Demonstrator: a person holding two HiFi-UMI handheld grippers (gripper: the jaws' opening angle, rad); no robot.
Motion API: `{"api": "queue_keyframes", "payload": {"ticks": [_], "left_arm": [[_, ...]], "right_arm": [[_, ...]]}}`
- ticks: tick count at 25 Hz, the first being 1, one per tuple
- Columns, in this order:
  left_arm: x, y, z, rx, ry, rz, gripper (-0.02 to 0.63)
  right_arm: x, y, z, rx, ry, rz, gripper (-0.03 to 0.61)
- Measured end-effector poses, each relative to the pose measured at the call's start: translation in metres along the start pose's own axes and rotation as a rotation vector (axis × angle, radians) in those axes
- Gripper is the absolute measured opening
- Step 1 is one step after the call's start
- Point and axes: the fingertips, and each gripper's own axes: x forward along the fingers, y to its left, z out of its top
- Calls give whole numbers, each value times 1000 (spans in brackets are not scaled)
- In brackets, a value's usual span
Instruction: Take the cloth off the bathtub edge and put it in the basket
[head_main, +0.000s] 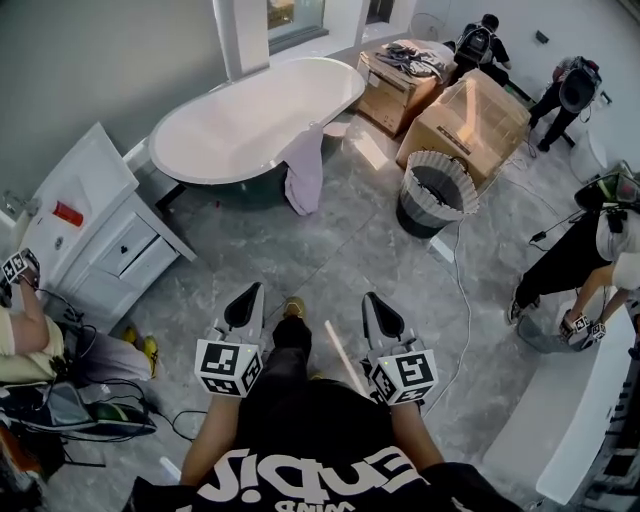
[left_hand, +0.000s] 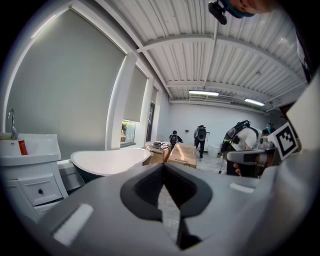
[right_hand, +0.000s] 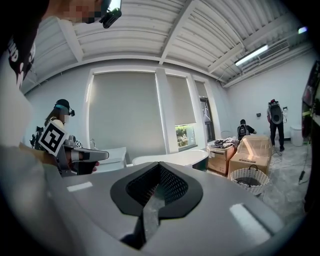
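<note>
A pale lilac cloth (head_main: 305, 172) hangs over the near rim of the white bathtub (head_main: 255, 120), its lower end close to the floor. The white wicker basket (head_main: 437, 192) with a dark lining stands on the floor to the right of the tub. My left gripper (head_main: 255, 290) and right gripper (head_main: 368, 298) are held side by side at waist height, well short of the tub. Both are shut with nothing between the jaws. The left gripper view shows its own left gripper (left_hand: 164, 166) and the tub (left_hand: 107, 161). The right gripper view shows the right gripper (right_hand: 159, 164), the tub (right_hand: 172, 158) and the basket (right_hand: 249, 179).
A white vanity cabinet (head_main: 100, 235) stands left of the tub. Cardboard boxes (head_main: 465, 120) sit behind the basket. A white cable (head_main: 462, 300) runs over the grey tiled floor. Several people stand or crouch at the right and far back, and one sits at the left.
</note>
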Motion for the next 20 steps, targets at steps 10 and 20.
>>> {"api": "queue_keyframes", "payload": {"ticks": [10,20], "left_arm": [[72,25,13,-13,2,-18,-3],[147,70,32,-22,31,-21,-3]], "right_arm": [[55,-38,0,4,15,-15,6],[137,-69,15,25,35,-21,6]]}}
